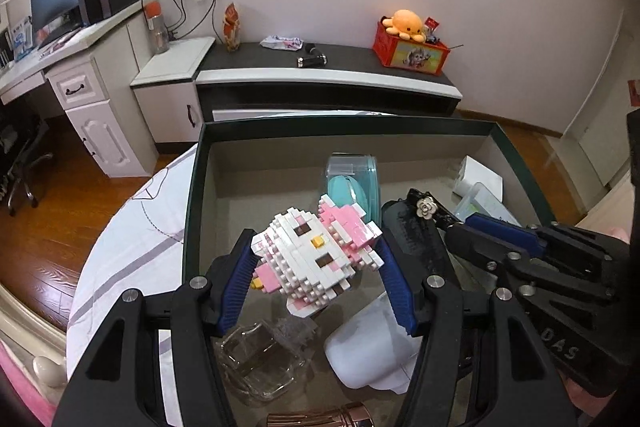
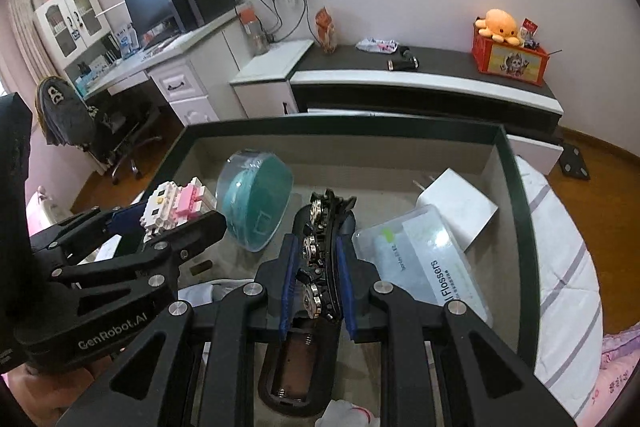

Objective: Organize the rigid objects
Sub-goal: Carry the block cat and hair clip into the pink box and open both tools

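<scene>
Currently both grippers sit over the green-rimmed box (image 1: pixel 192 195), each loaded, so I read this as 2 items arriving for drop-off together.

Left gripper (image 1: pixel 316 259): clamped on the brick-built cat figure (image 1: pixel 316 251), blue pads on its 2 sides, figure tilted and clear of the box floor. Grabbing across the flat sides makes sense; studded faces give the ribbed pads bite. Figure is white bricks with a pink bow, brown eyes, yellow nose.

Right gripper (image 2: pixel 316 267): jaws nearly shut on the hair clip (image 2: pixel 326 251), a thin black curved piece with metal flower ornaments, held edge-on. It hangs above a black case (image 2: pixel 296 359) lying open on the box floor, spring contacts visible inside.

Already in the box: teal clear-lidded container (image 2: pixel 256 199), white block (image 2: pixel 460 207), flosser pack (image 2: pixel 424 259), clear glass dish (image 1: pixel 260 359), white cup-like thing (image 1: pixel 368 351).

My judgement: free floor is tight. Open patch sits left of the teal container, so the figure likely goes there. Clip risks snagging on the case if lowered straight down.
</scene>
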Demonstrator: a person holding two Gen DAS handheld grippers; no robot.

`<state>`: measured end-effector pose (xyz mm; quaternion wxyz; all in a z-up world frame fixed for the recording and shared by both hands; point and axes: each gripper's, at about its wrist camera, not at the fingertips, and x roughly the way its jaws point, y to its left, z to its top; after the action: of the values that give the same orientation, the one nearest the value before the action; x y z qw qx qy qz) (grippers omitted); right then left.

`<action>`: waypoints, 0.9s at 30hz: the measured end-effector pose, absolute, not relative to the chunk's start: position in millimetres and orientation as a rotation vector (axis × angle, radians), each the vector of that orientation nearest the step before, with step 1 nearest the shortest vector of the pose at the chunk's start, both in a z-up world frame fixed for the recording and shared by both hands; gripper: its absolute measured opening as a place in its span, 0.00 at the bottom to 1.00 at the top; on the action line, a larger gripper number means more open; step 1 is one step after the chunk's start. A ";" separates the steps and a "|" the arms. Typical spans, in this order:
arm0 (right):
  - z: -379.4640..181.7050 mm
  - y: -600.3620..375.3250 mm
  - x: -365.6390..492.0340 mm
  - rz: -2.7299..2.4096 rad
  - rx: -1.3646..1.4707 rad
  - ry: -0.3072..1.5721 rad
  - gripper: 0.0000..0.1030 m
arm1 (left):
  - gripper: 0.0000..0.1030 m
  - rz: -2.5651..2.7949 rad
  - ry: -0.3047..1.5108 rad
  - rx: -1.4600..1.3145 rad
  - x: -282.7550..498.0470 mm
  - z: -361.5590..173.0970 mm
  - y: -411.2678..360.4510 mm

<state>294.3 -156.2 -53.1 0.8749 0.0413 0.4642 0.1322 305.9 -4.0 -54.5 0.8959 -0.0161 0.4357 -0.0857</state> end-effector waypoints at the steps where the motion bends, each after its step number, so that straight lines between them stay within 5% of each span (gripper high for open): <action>1: -54.1 -156.6 294.3 0.268 0.087 0.974 0.20 | 0.61 -0.171 0.906 -0.022 305.8 -54.3 -4.9; 5: -55.1 -157.7 292.7 0.258 0.082 0.984 0.24 | 0.79 -0.152 0.907 -0.005 302.9 -52.6 -4.8; 7: -53.1 -160.4 290.9 0.255 0.083 0.977 0.33 | 0.83 -0.142 0.895 -0.012 297.5 -48.8 -1.4; 12: -41.6 -173.8 277.4 0.219 0.106 0.925 0.81 | 1.00 -0.107 0.833 -0.042 277.6 -31.1 14.2; 16: -28.1 -177.5 260.9 0.191 0.100 0.881 0.88 | 1.00 -0.103 0.788 -0.027 256.4 -16.7 16.0; 18: -20.9 -180.1 251.9 0.167 0.108 0.852 1.00 | 1.00 -0.104 0.766 -0.014 242.5 -9.2 14.3; 27: 12.7 -179.0 181.4 0.117 0.130 0.767 1.00 | 1.00 -0.080 0.685 -0.022 169.2 22.5 14.4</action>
<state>181.4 -179.0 12.7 0.9237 0.0632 0.3735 0.0570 169.2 14.4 22.5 0.9412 -0.0106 0.3355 -0.0391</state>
